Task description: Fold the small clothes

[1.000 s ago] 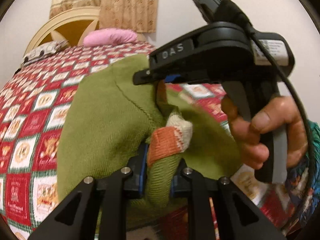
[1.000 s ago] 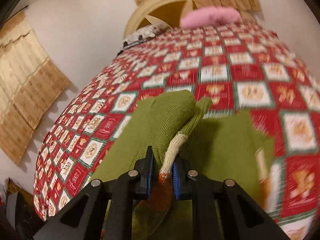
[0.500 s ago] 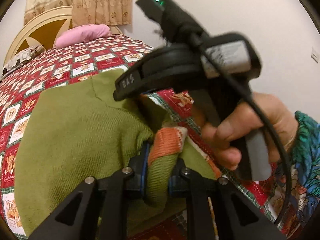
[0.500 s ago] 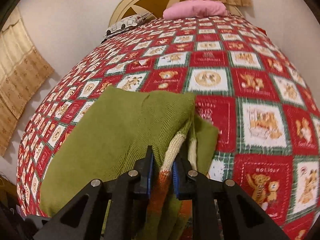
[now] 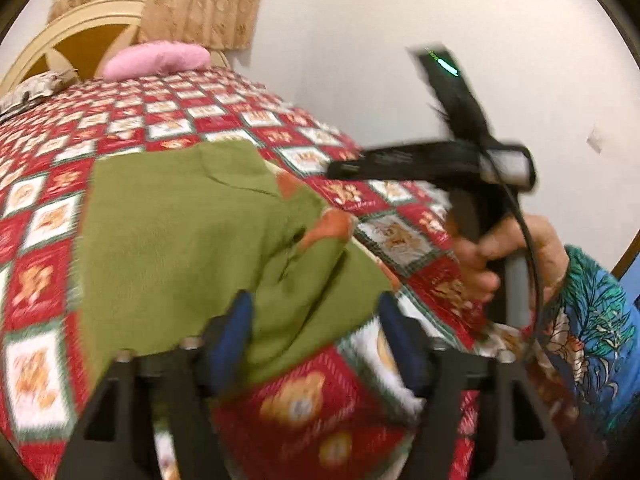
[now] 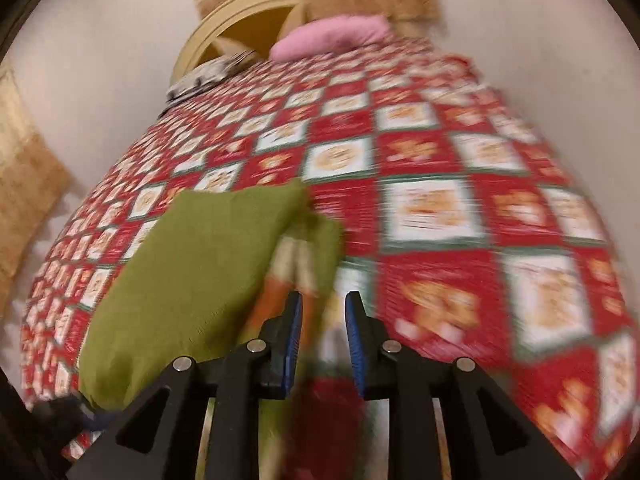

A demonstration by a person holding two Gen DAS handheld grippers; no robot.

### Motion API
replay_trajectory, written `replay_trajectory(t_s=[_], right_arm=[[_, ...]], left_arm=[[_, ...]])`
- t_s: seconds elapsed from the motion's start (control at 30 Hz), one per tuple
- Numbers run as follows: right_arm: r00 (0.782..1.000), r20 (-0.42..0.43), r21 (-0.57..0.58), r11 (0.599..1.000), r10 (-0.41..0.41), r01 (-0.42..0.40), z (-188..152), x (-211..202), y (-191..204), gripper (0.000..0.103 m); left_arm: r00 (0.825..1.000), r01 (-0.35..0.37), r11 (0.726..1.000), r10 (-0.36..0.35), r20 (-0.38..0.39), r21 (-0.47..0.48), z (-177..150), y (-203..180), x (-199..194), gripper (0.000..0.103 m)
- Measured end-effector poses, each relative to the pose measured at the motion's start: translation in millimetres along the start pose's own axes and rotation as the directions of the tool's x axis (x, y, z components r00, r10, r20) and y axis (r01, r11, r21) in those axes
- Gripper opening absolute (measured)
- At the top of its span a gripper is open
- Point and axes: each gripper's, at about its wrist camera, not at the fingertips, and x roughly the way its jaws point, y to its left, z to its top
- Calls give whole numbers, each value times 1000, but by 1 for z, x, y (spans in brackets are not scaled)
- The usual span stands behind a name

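A small green knit sweater (image 5: 176,240) with orange and cream cuffs (image 5: 328,224) lies folded on the red patchwork bedspread (image 5: 120,116). My left gripper (image 5: 316,320) is open, its blue pads spread on either side of the sweater's near edge. My right gripper (image 6: 322,322) is open just behind the striped cuffs (image 6: 296,264), holding nothing. The sweater shows at left in the right wrist view (image 6: 200,264). The right gripper's body (image 5: 440,160) and the hand on it show at right in the left wrist view. Both views are blurred.
A pink pillow (image 5: 156,58) and a patterned pillow (image 5: 36,84) lie at the cream headboard (image 5: 80,24). White walls stand behind and beside the bed. Curtains (image 5: 200,0) hang beyond the headboard. The bedspread (image 6: 440,200) stretches to the right of the sweater.
Both grippers have opened and let go of the sweater's cuffs. The sweater now lies on the bed, and both grippers have drawn back from it.
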Motion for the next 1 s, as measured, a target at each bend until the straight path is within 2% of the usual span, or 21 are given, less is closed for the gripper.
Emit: replay_trajectory(t_s=[0.13, 0.23, 0.37, 0.53, 0.57, 0.6, 0.63, 0.73, 0.77, 0.87, 0.9, 0.97, 1.0], right_arm=[[996, 57, 20, 997, 72, -73, -23, -52, 15, 24], [994, 73, -24, 996, 87, -85, -38, -67, 42, 25], [997, 20, -117, 990, 79, -76, -52, -53, 78, 25], [998, -63, -202, 979, 4, -16, -59, -14, 88, 27], [996, -90, -214, 977, 4, -23, -60, -8, 89, 30], [994, -111, -227, 974, -3, -22, -63, -3, 87, 42], [992, -123, -238, 971, -14, -16, -66, 0, 86, 46], [990, -132, -282, 959, -38, 0, -80, 0, 86, 46], [989, -137, -295, 955, -50, 8, -83, 1, 87, 45], [985, -132, -367, 928, -114, 58, -93, 0, 96, 23], [984, -128, -373, 925, -127, 71, -93, -3, 97, 10], [987, -75, -351, 930, -142, 108, -89, -20, 98, 8], [992, -24, -298, 949, -120, 108, -86, -36, 92, 8]], left_arm=[[997, -63, 998, 62, 47, 30, -19, 12, -37, 75], [996, -75, 997, 75, 41, -5, -23, 25, -47, 75], [995, -96, 990, 97, 6, -99, -26, 46, -56, 75], [989, -144, 981, 147, 9, -128, -33, 60, -73, 75], [988, -153, 978, 155, 6, -140, -34, 63, -75, 75], [987, -159, 976, 161, 2, -148, -34, 65, -76, 75], [987, -161, 974, 163, -3, -159, -35, 68, -78, 75], [987, -157, 971, 160, 3, -180, -38, 74, -84, 75], [986, -161, 970, 164, 3, -184, -39, 76, -85, 75], [987, -157, 965, 158, -12, -210, -40, 81, -83, 75], [989, -144, 964, 144, -18, -223, -40, 82, -82, 75], [990, -137, 966, 138, -13, -221, -41, 82, -84, 75], [989, -148, 966, 149, -9, -211, -42, 82, -86, 75]])
